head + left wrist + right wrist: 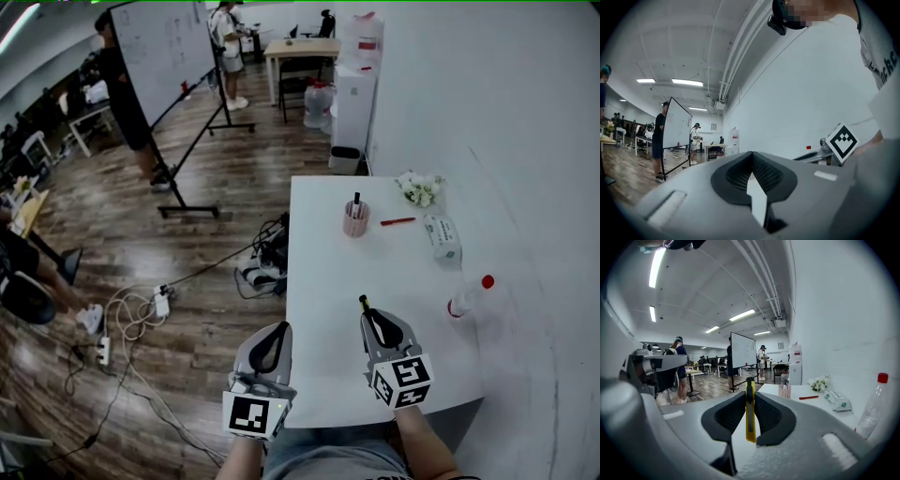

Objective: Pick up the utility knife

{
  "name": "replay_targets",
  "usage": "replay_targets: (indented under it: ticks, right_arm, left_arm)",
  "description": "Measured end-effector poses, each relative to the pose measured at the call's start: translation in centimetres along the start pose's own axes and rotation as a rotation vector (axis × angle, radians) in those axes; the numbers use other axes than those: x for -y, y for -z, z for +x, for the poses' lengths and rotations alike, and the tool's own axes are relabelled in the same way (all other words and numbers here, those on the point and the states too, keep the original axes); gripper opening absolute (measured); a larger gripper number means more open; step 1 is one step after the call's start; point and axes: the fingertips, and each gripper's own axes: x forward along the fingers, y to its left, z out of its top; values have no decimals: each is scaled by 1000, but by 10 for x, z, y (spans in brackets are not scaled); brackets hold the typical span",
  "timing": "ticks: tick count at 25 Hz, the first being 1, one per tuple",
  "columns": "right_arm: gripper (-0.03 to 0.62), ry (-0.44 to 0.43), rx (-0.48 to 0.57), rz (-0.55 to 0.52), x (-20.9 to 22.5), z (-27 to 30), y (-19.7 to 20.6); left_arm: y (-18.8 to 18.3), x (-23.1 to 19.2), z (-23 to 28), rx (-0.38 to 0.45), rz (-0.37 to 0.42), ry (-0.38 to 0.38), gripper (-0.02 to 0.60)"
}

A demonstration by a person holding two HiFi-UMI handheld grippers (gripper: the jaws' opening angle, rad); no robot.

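Pen cup point(355, 220), red pen point(397, 221), tissue pack point(442, 237), bottle point(466, 299), flowers point(420, 188)

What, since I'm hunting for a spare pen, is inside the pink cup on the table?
One dark, pen-like stick pokes out of the pink cup. The cup's wall hides its lower part and anything shorter inside.

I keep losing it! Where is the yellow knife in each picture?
Head view: utility knife sticks out of the right gripper, low centre.
Left gripper view: not in it.
Right gripper view: utility knife dead centre, upright between the jaws.
Shared landmark: the whiteboard.
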Motion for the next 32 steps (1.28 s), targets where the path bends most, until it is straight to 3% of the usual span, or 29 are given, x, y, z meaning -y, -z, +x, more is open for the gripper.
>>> replay_targets:
  ticks: [20, 32]
  right_arm:
    - [58, 23, 191, -12, 23, -71, -33]
    - [61, 37, 254, -5, 40, -100, -41]
  left_arm:
    - [-2, 49, 7, 8, 11, 52, 20]
    - [-9, 74, 12, 32, 19, 65, 20]
